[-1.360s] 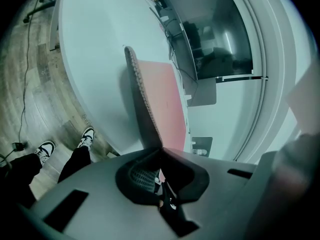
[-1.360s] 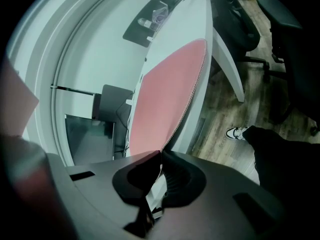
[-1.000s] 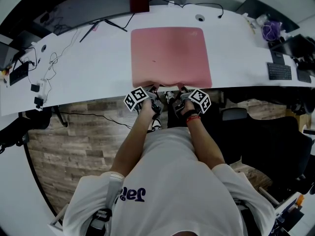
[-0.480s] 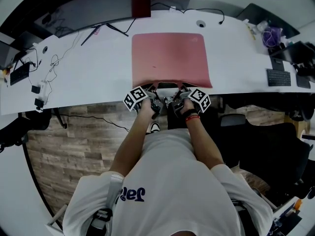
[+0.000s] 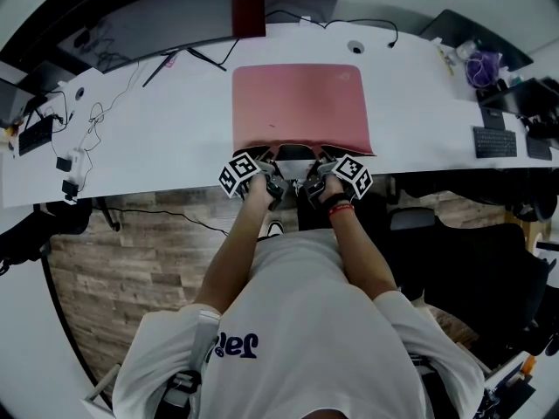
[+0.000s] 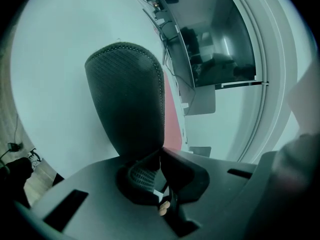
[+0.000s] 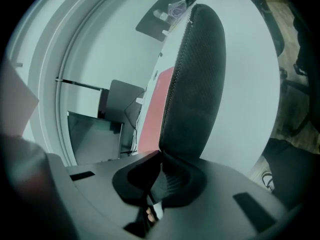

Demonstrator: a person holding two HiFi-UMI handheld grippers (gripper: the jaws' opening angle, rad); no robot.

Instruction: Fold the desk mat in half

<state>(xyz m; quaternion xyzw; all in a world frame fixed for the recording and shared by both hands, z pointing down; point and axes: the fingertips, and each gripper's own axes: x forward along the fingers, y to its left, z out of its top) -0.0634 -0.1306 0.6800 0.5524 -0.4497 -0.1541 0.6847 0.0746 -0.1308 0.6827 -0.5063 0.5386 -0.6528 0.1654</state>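
Observation:
The pink desk mat (image 5: 301,103) lies on the white desk (image 5: 148,147), and its near edge is raised off the desk. My left gripper (image 5: 272,159) is shut on the near left part of that edge, and my right gripper (image 5: 321,157) is shut on the near right part. In the left gripper view the mat's dark textured underside (image 6: 127,99) stands up from the left gripper (image 6: 161,151), with a pink strip (image 6: 171,119) behind it. The right gripper view shows the same underside (image 7: 197,84) rising from the right gripper (image 7: 161,154), pink top (image 7: 156,109) to its left.
A monitor (image 5: 175,7) stands at the desk's far edge, with cables (image 5: 96,103) trailing to the left. A keyboard (image 5: 496,142) and a purple item (image 5: 480,66) sit at the right. A black office chair (image 5: 472,260) stands to my right, over wood flooring (image 5: 131,234).
Both grippers have moved slightly away from my body and up, carrying the mat's near edge. That edge now curls up and shows its dark underside between them.

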